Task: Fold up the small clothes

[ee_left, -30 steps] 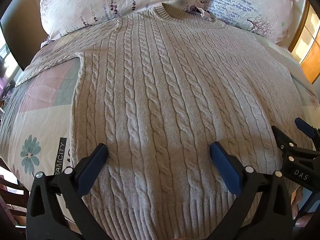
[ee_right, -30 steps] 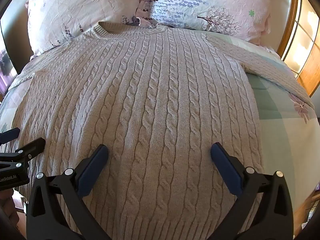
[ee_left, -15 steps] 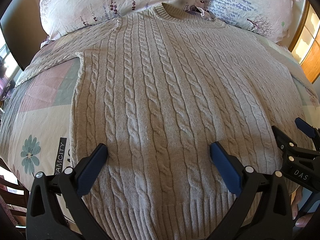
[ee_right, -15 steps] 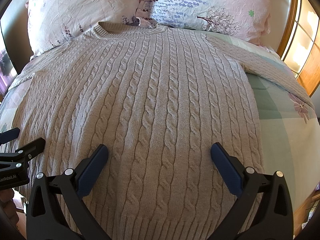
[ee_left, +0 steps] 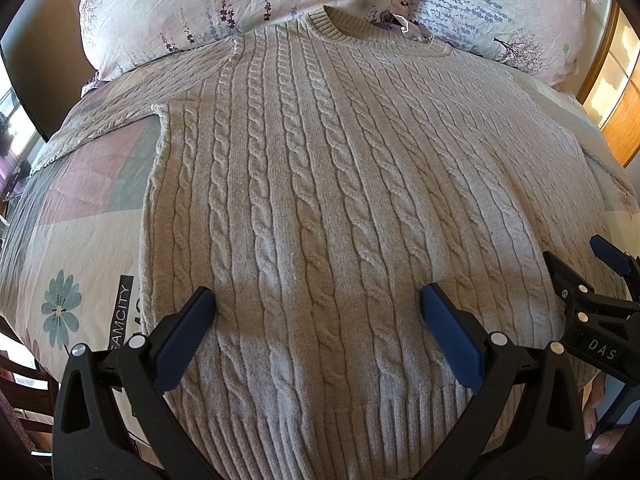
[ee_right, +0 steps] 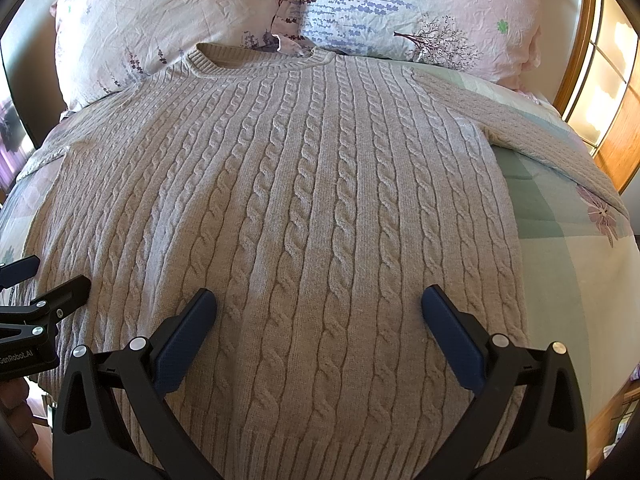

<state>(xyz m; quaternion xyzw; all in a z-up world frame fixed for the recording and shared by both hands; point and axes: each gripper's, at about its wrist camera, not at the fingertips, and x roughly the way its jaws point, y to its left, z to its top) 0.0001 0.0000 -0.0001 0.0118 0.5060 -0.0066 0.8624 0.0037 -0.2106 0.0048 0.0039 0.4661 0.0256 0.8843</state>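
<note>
A beige cable-knit sweater (ee_left: 344, 208) lies flat and face up on the bed (ee_left: 76, 240), its collar (ee_left: 352, 30) toward two floral pillows (ee_right: 400, 12) at the head of the bed and its ribbed hem (ee_left: 320, 432) nearest the cameras. Both sleeves extend outward to the sides. The left gripper (ee_left: 318, 306) hovers over the lower left part of the sweater with its jaws spread wide, holding nothing. The right gripper (ee_right: 319, 304) is positioned over the lower right part, jaws likewise spread wide and empty. Each gripper appears at the edge of the other's view.
</note>
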